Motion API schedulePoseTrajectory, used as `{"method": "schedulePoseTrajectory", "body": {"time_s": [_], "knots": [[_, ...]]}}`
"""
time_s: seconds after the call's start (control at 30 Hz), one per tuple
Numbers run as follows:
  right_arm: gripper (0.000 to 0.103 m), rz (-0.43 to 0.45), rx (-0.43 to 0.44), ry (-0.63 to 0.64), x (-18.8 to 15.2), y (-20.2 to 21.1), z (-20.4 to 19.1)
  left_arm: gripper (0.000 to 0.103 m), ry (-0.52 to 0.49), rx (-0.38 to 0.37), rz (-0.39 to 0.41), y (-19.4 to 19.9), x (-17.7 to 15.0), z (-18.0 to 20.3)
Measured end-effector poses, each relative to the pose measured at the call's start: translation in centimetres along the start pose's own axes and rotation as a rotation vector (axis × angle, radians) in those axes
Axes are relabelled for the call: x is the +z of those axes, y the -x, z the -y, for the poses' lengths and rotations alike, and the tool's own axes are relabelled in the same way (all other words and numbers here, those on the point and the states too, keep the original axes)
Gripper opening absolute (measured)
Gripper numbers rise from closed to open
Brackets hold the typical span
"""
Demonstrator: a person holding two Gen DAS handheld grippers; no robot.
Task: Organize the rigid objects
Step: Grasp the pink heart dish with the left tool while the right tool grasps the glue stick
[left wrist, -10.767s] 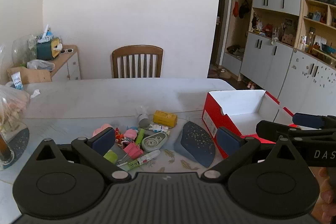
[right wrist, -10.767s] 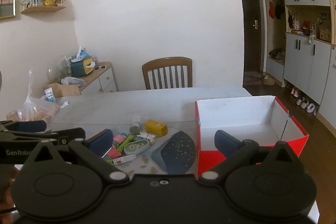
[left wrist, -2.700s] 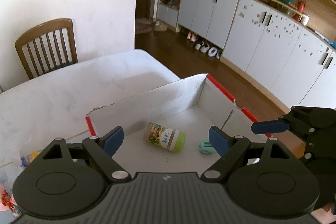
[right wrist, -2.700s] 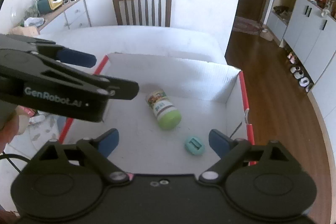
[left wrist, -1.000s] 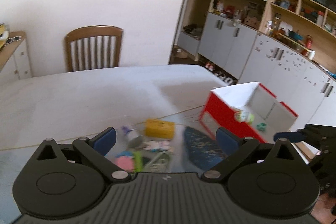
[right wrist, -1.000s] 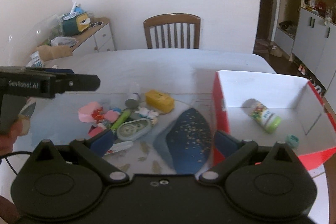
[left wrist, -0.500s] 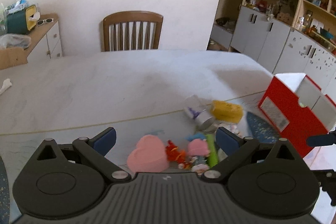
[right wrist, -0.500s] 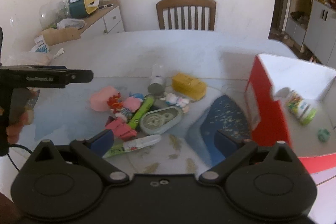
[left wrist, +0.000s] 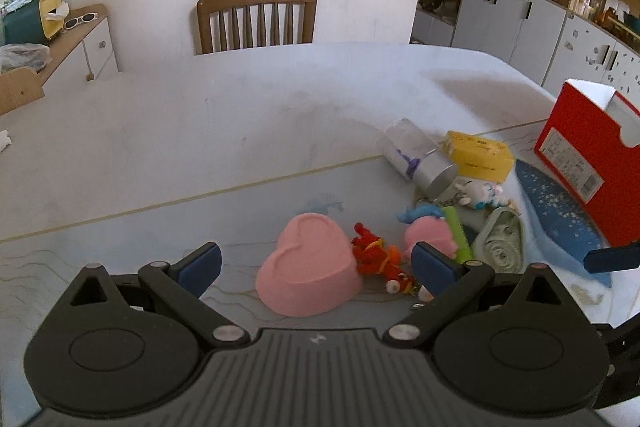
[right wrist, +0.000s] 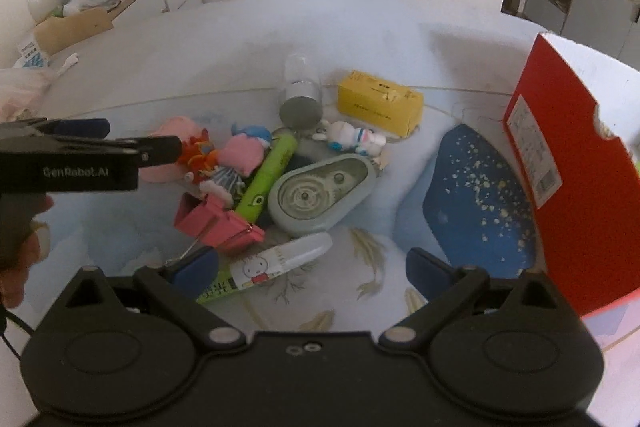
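We held the left gripper (left wrist: 316, 263) low over the table (left wrist: 200, 131), with its jaws wide apart and nothing between them. Just in front of its blue fingertips (left wrist: 200, 263) lay the pink heart-shaped box (left wrist: 310, 273), and the right fingertip stood close to a small red toy (left wrist: 378, 255) and a pink figure (left wrist: 430, 237). We could not tell if the fingertips touched any of them.

The right gripper (right wrist: 312, 273) was also wide open and empty, above the near side of the pile. Between its fingertips we saw a white tube with a rabbit drawing (right wrist: 280, 265), and a pink clip (right wrist: 218, 223) lay just behind it. Further back there were a green marker (right wrist: 272, 173), tilted, and a grey-green correction tape dispenser (right wrist: 320, 193) beside it. A small white figure (right wrist: 354, 139) lay near a yellow box (right wrist: 380, 103), and a clear bottle with a silver cap (right wrist: 301, 93) lay on its side just left of that box.

To the right of the pile a blue oval piece with light speckles (right wrist: 478, 203) lay flat, near the wall of the red box (right wrist: 576, 163). The red box stood at the right edge of the table, well apart from the pink heart-shaped box. Its inside was almost hidden in both views, so we could not tell what it contained.

A wooden chair (left wrist: 256, 19) stood behind the far side of the table.
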State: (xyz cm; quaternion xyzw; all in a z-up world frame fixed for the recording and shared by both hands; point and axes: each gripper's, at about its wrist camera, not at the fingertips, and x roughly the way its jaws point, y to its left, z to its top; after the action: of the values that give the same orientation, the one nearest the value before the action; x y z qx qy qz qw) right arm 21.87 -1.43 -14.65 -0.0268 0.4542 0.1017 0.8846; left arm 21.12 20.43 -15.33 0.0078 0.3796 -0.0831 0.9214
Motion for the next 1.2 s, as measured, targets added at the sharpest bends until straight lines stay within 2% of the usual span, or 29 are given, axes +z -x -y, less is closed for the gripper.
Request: {"method": "schedulePoseTrajectory", "body": {"time_s": [0.17,0.57,0.93,1.03,1.2], "knots": [[0.098,-0.033,0.000,0.020,-0.3,-1.0,-0.5,0.102,0.022,0.007,-0.012,-0.3,-0.3,-1.3],[0.097,-0.055,0.004,0.009,0.2,-2.2,-1.3,0.101,-0.070,0.036,-0.038,-2.0,-1.4,-1.3],[0.092,-0.113,-0.061,0.032,-0.4,-2.7,-1.5,0.100,-0.100,0.038,-0.028,-3.2,-1.0,-0.7],[0.091,-0.126,-0.065,0.027,-0.9,-2.1,-1.1,0.099,-0.094,0.027,-0.025,-3.4,-0.9,-0.7],[0.088,-0.125,-0.056,0.045,-2.2,-1.1,-0.4,0.088,-0.095,0.005,-0.023,-3.4,-0.7,-0.6]]}}
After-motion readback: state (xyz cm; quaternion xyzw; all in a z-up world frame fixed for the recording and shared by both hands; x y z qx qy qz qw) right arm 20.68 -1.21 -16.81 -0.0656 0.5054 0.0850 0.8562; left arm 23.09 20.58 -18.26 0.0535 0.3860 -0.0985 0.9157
